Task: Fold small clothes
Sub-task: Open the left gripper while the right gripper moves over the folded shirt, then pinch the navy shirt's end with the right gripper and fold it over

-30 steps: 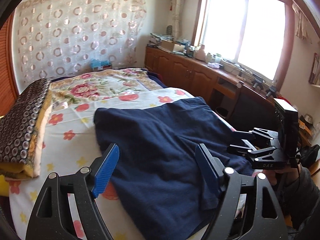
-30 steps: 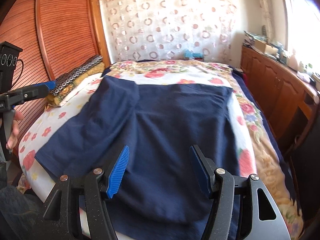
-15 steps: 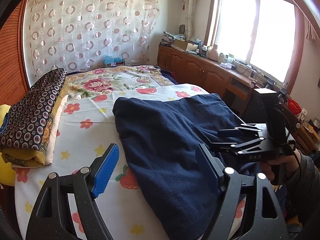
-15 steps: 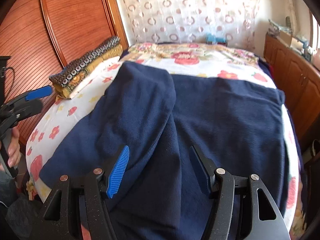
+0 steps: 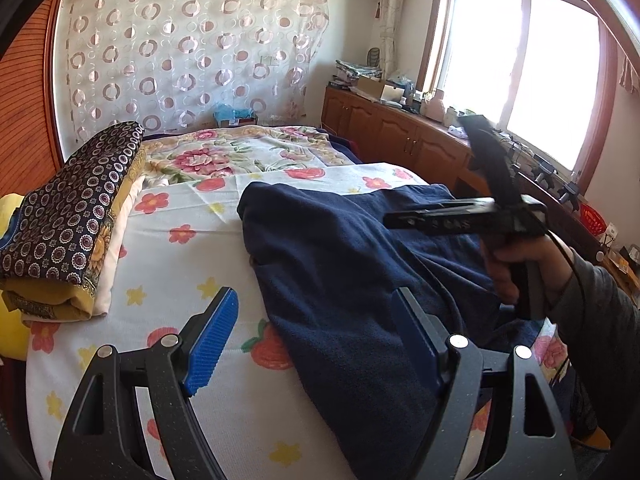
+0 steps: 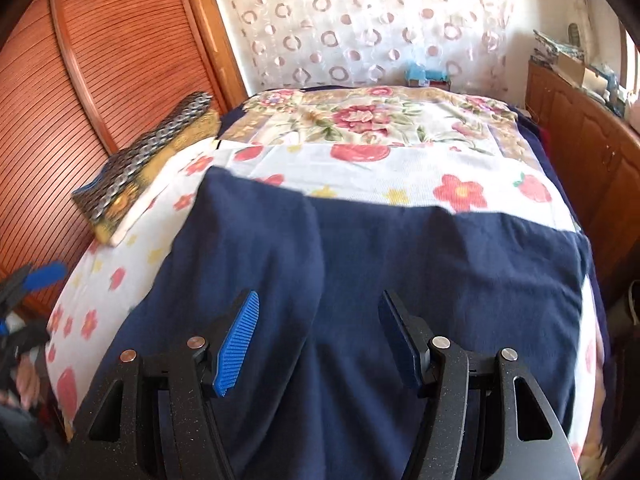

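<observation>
A navy garment lies spread on the floral bed, its flap at 9 o'clock already folded over the middle. The right gripper has swept toward 9 o'clock since a second ago and now hangs over that flap, fingers narrowing, nothing between them. The left gripper hovers released above the garment's edge at 6 o'clock. A patterned quilt sits stacked at 10 o'clock. The next fold looks imminent.

Navy garment – floral white sheet.
</observation>
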`<state>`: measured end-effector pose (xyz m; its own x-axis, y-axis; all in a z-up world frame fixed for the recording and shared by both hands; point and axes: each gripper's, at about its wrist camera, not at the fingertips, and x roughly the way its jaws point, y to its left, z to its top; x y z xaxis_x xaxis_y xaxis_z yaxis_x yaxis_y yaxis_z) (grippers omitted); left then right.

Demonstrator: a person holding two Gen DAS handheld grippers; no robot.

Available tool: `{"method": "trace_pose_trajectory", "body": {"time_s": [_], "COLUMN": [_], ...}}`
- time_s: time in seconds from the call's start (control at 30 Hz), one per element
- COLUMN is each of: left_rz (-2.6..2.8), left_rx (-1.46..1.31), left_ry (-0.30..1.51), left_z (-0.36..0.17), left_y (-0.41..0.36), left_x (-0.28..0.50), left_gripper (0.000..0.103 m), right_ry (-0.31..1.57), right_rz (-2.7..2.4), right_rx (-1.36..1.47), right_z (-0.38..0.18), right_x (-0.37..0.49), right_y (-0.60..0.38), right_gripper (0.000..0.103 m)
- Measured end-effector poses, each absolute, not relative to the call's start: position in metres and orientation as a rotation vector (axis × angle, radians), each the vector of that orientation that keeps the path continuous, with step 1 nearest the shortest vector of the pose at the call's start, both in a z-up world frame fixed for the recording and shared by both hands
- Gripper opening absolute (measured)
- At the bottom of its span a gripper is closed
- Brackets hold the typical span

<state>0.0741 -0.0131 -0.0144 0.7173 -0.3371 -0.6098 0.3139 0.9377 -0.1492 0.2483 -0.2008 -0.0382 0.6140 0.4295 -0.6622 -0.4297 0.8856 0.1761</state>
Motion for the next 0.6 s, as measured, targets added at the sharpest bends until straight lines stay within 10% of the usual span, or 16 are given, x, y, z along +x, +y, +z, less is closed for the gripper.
{"method": "trace_pose_trajectory", "body": {"time_s": [0.27,0.33,0.4,0.6], "left_rz": [-0.353,-0.349,-0.343,-0.304], "left_rx": [-0.047,-0.051,-0.056,-0.079], "left_ry": [0.696,0.700,0.700,0.668], "left_z": [-0.021,-0.023,-0.024,-0.014], "left_y": [-0.007,-0.005,-0.001,0.019], "left_x": [0.074,0.074,0.073,0.064], "left_gripper": [0.079,0.079,0.079,0.079], "right_ry": [0.857,0.855,0.865,0.754], "right_rz": [0.487,0.510,0.561,0.691], "right_rx": [0.036,0.043,0.064,0.007], "right_z": [-0.057,-0.055,-0.054,-0.031], "right_x": [0.300,0.302,0.306,0.283], "right_y": [-0.173,-0.168,-0.163,-0.136], "right_gripper": [0.057,0.046,0.010,0.003]}}
